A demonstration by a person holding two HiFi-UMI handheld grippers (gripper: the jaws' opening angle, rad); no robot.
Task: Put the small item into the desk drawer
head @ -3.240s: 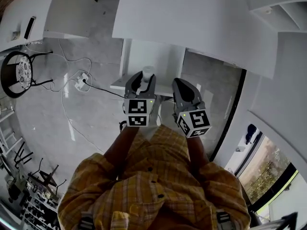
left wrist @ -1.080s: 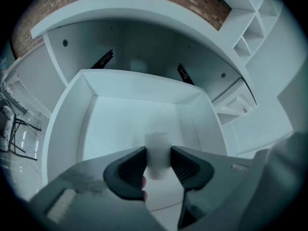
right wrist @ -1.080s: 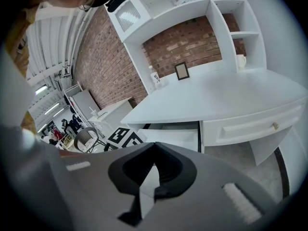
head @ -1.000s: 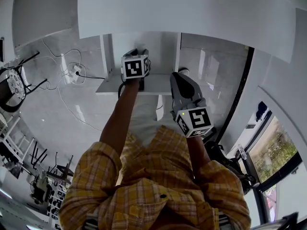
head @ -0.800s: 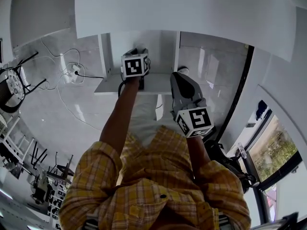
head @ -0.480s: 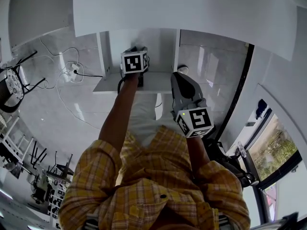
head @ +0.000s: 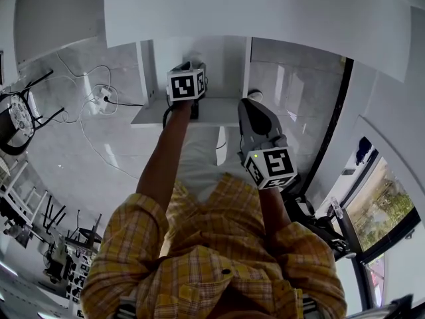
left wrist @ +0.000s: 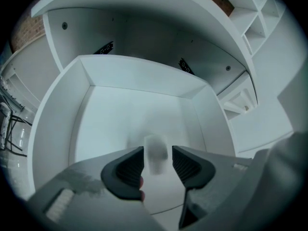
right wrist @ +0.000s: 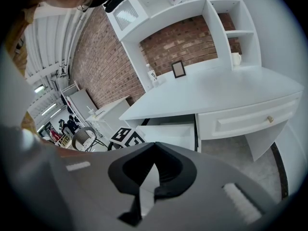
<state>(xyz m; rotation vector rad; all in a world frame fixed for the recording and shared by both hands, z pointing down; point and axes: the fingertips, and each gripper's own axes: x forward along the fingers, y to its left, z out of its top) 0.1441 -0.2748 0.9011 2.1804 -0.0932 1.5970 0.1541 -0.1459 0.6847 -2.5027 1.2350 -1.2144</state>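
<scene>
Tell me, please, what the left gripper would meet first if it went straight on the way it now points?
Probably the small white item between the left gripper's opening jaws; beyond it lies the drawer floor.

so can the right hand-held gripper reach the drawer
Probably: the drawer stands open ahead of the right hand-held gripper; the left hand-held gripper, jaws opening around the small item, crowds it.

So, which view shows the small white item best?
The left gripper view: the small item, blurred, is between the opening jaws of the left gripper, over the drawer floor. The head view and right gripper view show the drawer, not the item.
</scene>
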